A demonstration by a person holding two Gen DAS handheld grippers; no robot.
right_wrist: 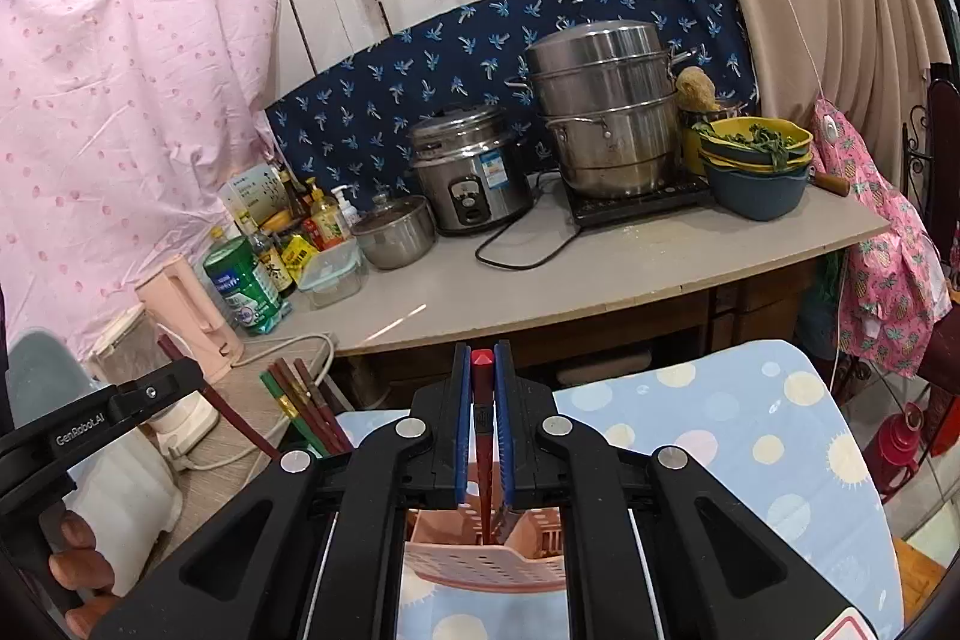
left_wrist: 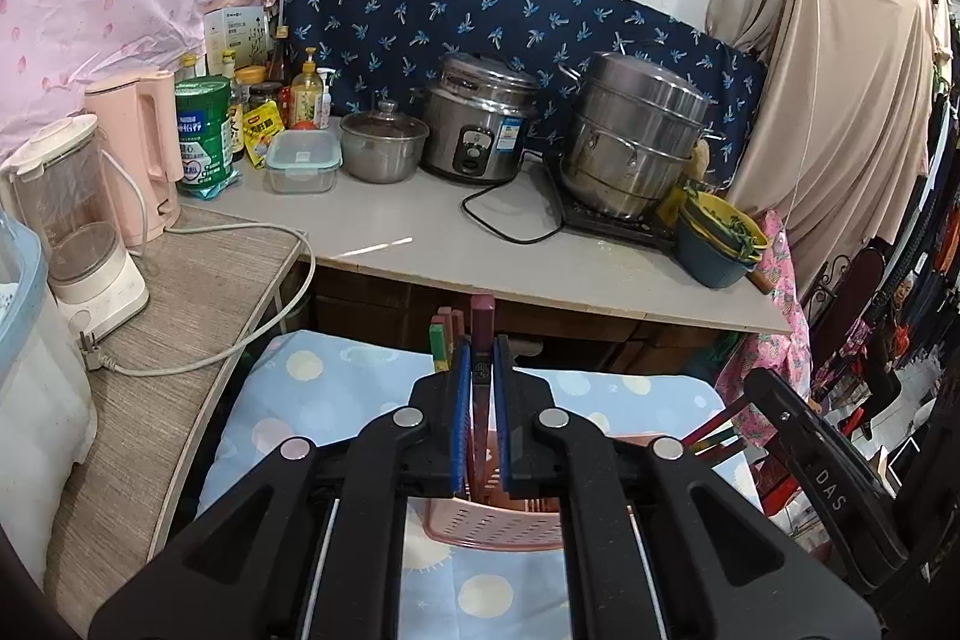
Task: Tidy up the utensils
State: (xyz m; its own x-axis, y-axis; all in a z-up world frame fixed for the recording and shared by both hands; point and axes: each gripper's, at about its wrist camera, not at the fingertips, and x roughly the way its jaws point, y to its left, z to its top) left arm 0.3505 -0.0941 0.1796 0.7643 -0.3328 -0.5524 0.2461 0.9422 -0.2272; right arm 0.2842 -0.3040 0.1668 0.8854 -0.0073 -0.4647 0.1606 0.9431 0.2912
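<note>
Both hand-held grippers are clenched on chopsticks. Low in the left wrist view, the left hand-held gripper [left_wrist: 479,388] pinches a dark maroon square-ended chopstick [left_wrist: 482,325] between its blue pads, its lower end dipping toward the pink perforated plastic utensil basket [left_wrist: 498,523] at bottom centre. In the right wrist view the right hand-held gripper [right_wrist: 482,388] grips a slim red-tipped chopstick [right_wrist: 482,361] the same way, its lower end inside that basket.

Such sticks look light, stiff and smooth, so I judge they could pivot or slip in a narrow pinch; a hold near mid-length seems safest. The basket looks light too and could tip.

Further up, a bundle of red and green chopsticks [right_wrist: 300,406] stands at left, before the grey desk [right_wrist: 600,268].
</note>
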